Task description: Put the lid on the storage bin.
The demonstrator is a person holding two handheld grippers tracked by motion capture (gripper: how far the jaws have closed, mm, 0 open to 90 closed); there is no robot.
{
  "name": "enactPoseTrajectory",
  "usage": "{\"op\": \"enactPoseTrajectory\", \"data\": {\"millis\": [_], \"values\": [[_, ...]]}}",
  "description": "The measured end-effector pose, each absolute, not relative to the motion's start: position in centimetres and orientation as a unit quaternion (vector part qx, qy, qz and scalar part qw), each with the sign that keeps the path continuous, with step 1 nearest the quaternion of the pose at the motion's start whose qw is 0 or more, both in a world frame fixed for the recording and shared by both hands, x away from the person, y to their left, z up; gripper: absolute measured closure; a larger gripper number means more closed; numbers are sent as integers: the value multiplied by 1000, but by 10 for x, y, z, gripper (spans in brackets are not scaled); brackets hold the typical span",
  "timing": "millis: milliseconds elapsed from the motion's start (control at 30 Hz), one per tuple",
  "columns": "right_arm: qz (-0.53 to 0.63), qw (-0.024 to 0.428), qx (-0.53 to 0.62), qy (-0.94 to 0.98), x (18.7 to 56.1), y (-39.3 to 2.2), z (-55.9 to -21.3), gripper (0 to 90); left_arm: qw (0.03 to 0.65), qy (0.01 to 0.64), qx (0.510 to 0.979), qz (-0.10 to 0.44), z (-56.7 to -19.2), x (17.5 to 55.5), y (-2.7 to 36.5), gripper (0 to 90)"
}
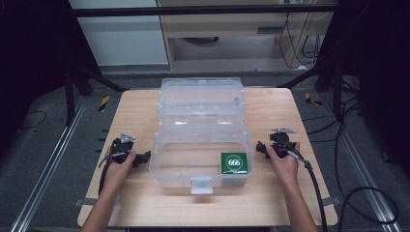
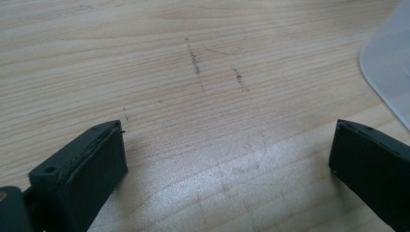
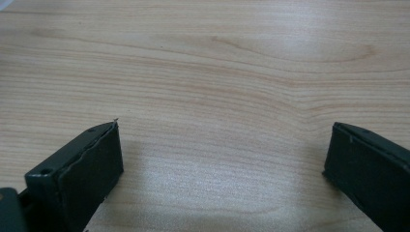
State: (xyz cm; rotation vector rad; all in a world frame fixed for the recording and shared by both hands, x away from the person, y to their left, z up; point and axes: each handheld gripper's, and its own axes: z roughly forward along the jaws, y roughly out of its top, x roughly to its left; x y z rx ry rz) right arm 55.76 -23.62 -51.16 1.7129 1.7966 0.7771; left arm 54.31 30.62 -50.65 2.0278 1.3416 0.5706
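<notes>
High view: clear box (image 1: 200, 145) mid-desk (image 1: 135, 203), lid up, green card (image 1: 234, 163) inside near-right; left tongs (image 1: 145, 158) and right tongs (image 1: 260, 147) flank it. Left tongs view: wide open, empty, box corner (image 2: 389, 67) ahead. Right tongs view: same, bare wood. Approach level, square-on.

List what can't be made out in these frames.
- Green card, high view: beyond "666", its print is too small, and the clear box wall hazes it.
- Box in the left gripper view: one blurred corner, cut off by the right edge.
- Pencil marks on the table: too faint to read.
</notes>
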Motion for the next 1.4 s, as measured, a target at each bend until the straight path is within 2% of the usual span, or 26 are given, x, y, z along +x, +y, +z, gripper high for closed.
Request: {"op": "enactPoseTrajectory", "data": {"millis": [67,300,400,533,767,1133,1333,1400], "values": [[295,260,615,684,556,-238,-512,3,321,505,771,217,-504,541,310,32],[283,240,589,718,554,-245,-506,48,337,470,784,226,-481,528,318,30],[244,252,554,755,547,-248,-491,69,316,444,811,213,-464,520,327,29],[189,243,511,802,540,-250,-467,94,296,427,830,203,-445,515,335,30],[131,240,440,855,532,-247,-427,75,287,400,851,182,-414,503,340,31],[153,245,379,879,540,-240,-366,122,275,334,884,178,-382,486,321,36],[177,261,331,889,538,-222,-324,257,271,281,901,191,-358,471,295,50],[178,265,323,891,537,-219,-319,264,269,273,903,194,-354,469,291,52]]}}
